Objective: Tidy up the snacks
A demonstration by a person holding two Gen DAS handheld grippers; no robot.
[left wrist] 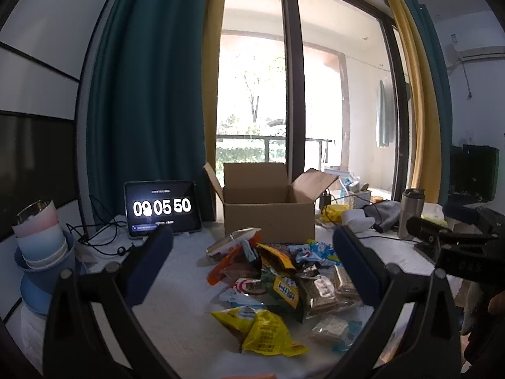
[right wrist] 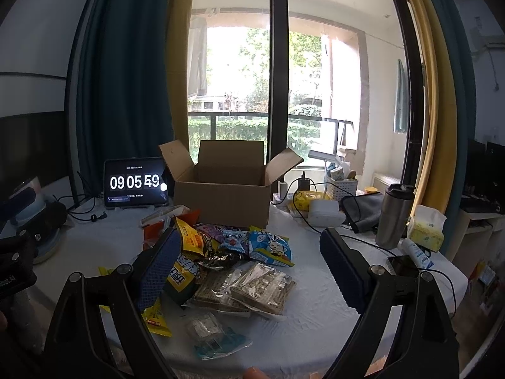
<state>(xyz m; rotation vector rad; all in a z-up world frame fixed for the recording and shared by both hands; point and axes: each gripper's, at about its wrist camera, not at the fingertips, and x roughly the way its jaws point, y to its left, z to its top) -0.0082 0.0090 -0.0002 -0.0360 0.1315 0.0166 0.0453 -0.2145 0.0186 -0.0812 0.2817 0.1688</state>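
A heap of snack packets (left wrist: 277,278) lies on the white tablecloth, with yellow bags (left wrist: 262,328) nearest and clear cracker packs (left wrist: 328,287) at its right. Behind it stands an open cardboard box (left wrist: 268,208), flaps up. My left gripper (left wrist: 252,252) hovers open above the heap, holding nothing. In the right wrist view the same snack heap (right wrist: 227,259) and cardboard box (right wrist: 224,189) show, with cracker packs (right wrist: 252,287) and a clear blue-edged packet (right wrist: 214,338) in front. My right gripper (right wrist: 249,259) is open and holds nothing.
A tablet clock (left wrist: 161,208) stands left of the box with cables (left wrist: 98,237). Stacked bowls and a cup (left wrist: 41,246) sit far left. A steel flask (right wrist: 394,214), tissue box (right wrist: 426,230), phone (right wrist: 404,265), white basket (right wrist: 342,186) and chargers crowd the right side.
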